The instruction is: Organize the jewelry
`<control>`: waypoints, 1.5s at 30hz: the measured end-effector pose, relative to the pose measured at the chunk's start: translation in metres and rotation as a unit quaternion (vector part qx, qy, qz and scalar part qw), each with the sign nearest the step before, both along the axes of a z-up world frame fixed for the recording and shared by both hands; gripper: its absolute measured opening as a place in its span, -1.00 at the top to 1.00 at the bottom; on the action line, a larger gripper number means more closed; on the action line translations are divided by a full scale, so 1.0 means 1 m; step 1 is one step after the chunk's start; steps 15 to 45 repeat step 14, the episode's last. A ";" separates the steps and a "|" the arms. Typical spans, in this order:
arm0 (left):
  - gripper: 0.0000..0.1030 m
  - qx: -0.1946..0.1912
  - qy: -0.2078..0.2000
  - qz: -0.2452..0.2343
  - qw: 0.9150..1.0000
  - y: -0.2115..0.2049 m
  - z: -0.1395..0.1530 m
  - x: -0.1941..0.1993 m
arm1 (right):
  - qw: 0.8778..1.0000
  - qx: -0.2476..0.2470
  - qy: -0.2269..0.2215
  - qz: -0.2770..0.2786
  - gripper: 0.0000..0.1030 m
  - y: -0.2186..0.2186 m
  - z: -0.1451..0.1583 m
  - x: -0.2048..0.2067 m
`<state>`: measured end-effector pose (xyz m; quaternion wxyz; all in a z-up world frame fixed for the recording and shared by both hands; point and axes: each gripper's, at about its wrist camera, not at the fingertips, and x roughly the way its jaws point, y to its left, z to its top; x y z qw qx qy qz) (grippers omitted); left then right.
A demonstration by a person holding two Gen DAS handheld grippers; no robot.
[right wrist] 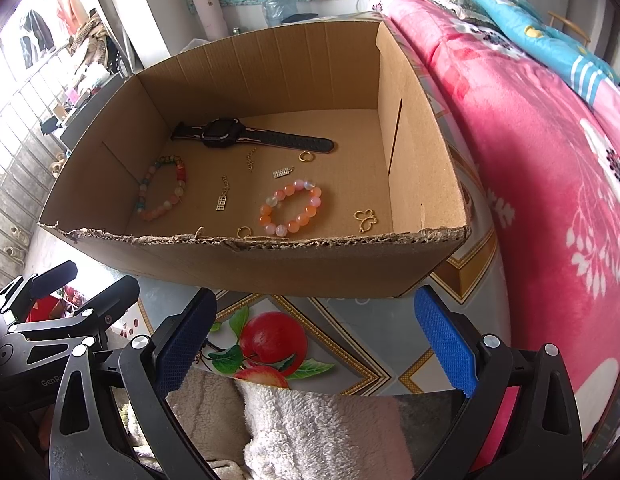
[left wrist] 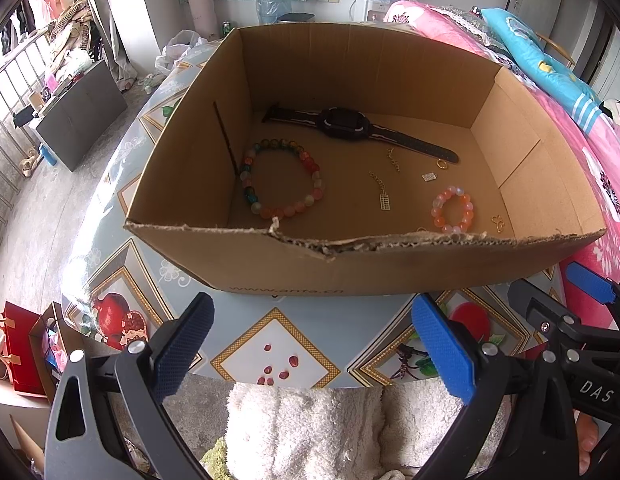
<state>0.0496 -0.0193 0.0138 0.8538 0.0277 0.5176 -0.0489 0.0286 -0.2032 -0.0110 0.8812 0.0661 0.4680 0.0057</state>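
Observation:
An open cardboard box (left wrist: 270, 264) (right wrist: 270, 264) stands on a round table with a fruit-print cloth (left wrist: 274, 344). Inside lie a black watch (left wrist: 342, 122) (right wrist: 230, 132), a large multicoloured bead bracelet (left wrist: 246, 168) (right wrist: 180, 178), a small orange-pink bead bracelet (left wrist: 440, 204) (right wrist: 306, 216), gold chains with charms (left wrist: 384, 198) (right wrist: 222, 200), a gold ring (left wrist: 443, 165) (right wrist: 305, 157) and a gold butterfly charm (right wrist: 365, 219). My left gripper (left wrist: 314, 352) and right gripper (right wrist: 318, 344) hang open and empty in front of the box, side by side.
A pink floral quilt (right wrist: 550, 160) on a bed borders the table on the right. A fluffy white cloth (left wrist: 310, 428) lies below the table's near edge. Red bags (left wrist: 18, 344) sit on the floor at left, water bottles (left wrist: 270, 4) at the back.

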 end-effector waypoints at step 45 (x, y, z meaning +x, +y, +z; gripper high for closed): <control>-0.89 0.003 0.002 0.001 1.000 -0.001 0.000 0.000 | 1.000 0.001 0.001 0.001 -0.84 -0.002 0.000 -0.001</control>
